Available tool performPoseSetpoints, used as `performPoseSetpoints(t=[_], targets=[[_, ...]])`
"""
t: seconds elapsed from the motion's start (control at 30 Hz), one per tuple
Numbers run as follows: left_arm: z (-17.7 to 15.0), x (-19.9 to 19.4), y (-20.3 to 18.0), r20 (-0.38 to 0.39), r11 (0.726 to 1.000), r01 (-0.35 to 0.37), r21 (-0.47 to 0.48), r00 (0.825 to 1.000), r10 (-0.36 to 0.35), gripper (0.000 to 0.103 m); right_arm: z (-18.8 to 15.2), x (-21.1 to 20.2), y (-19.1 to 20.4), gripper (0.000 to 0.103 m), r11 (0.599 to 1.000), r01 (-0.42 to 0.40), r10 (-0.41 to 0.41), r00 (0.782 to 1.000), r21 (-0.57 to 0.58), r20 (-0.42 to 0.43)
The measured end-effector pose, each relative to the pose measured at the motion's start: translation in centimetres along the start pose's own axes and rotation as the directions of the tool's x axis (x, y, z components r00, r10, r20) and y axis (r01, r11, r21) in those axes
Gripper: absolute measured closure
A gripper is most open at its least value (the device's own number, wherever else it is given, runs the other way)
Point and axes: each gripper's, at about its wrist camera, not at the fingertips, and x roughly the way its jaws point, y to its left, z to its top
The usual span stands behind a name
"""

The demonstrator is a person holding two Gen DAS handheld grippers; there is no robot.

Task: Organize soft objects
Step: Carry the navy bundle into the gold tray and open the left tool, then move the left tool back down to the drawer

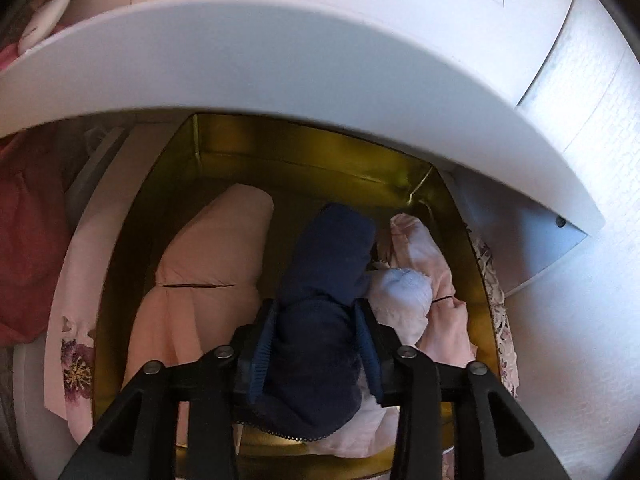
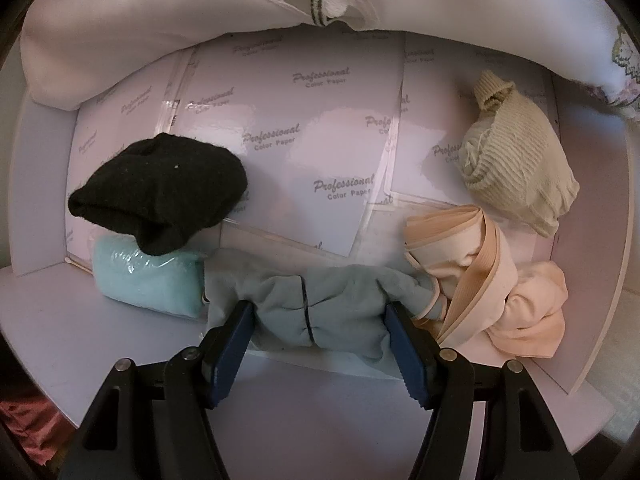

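In the left wrist view a navy blue soft garment (image 1: 328, 248) lies inside a gold-lined box (image 1: 300, 156). My left gripper (image 1: 316, 304) straddles it with loosened jaws, ribbed pad faces showing beside the cloth. A folded pink cloth (image 1: 216, 264) sits to its left, and a white bundle (image 1: 404, 292) on pale pink fabric (image 1: 412, 240) to its right. In the right wrist view my right gripper (image 2: 320, 312) points down into a white paper-lined drawer (image 2: 320, 120). It is shut on a bunched grey-blue cloth (image 2: 332, 292).
A white shelf board (image 1: 280, 60) overhangs the gold box, with red fabric (image 1: 28, 240) at the left. The drawer also holds a black bundle (image 2: 160, 188), a teal wrapped packet (image 2: 148, 280), a peach garment (image 2: 480, 272) and a beige ribbed sock (image 2: 516, 164). White embroidered cloth (image 2: 200, 8) drapes its far wall.
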Motion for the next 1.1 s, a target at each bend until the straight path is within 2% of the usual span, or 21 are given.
performPoseSetpoints(t=[0.2, 0.47, 0.63, 0.8, 0.9, 0.97, 1.03, 1.1], targets=[[-1.0, -3.3, 0.0, 0.033, 1.0, 0.03, -0.008, 0.999, -0.03, 0.057, -0.3, 0.1, -0.2, 0.035, 1.0, 0.001, -0.001, 1.0, 0.0, 0.005], [-5.0, -9.8, 1.1, 0.081, 0.998, 0.065, -0.01, 0.995, -0.064, 0.057, -0.3, 0.1, -0.2, 0.034, 1.0, 0.002, -0.002, 1.0, 0.003, 0.01], [-7.9, -12.2, 2.6, 0.068, 0.997, 0.059, -0.041, 0.996, -0.056, 0.057, -0.3, 0.1, -0.2, 0.034, 1.0, 0.003, -0.003, 1.0, 0.002, 0.011], [-11.0, -12.4, 4.9, 0.006, 0.995, 0.026, -0.101, 1.0, -0.025, 0.057, -0.3, 0.1, -0.5, 0.033, 1.0, -0.001, 0.001, 1.0, 0.01, 0.013], [-13.1, -11.9, 6.1, -0.052, 0.99, -0.018, -0.138, 0.999, 0.011, 0.057, -0.4, 0.1, -0.6, 0.033, 1.0, -0.003, 0.003, 1.0, 0.013, 0.015], [-14.4, -11.2, 6.8, -0.111, 0.986, -0.06, -0.156, 0.993, 0.043, 0.057, -0.4, 0.1, -0.6, 0.033, 1.0, -0.003, 0.003, 1.0, 0.014, 0.016], [-15.6, -10.2, 7.5, -0.188, 0.982, -0.102, -0.162, 0.98, 0.071, 0.057, -0.4, 0.1, -0.6, 0.033, 1.0, -0.004, 0.003, 1.0, 0.016, 0.015], [-16.7, -9.5, 7.9, -0.235, 0.979, -0.118, -0.167, 0.969, 0.076, 0.057, -0.4, 0.1, -0.7, 0.033, 1.0, -0.004, 0.003, 1.0, 0.016, 0.015]])
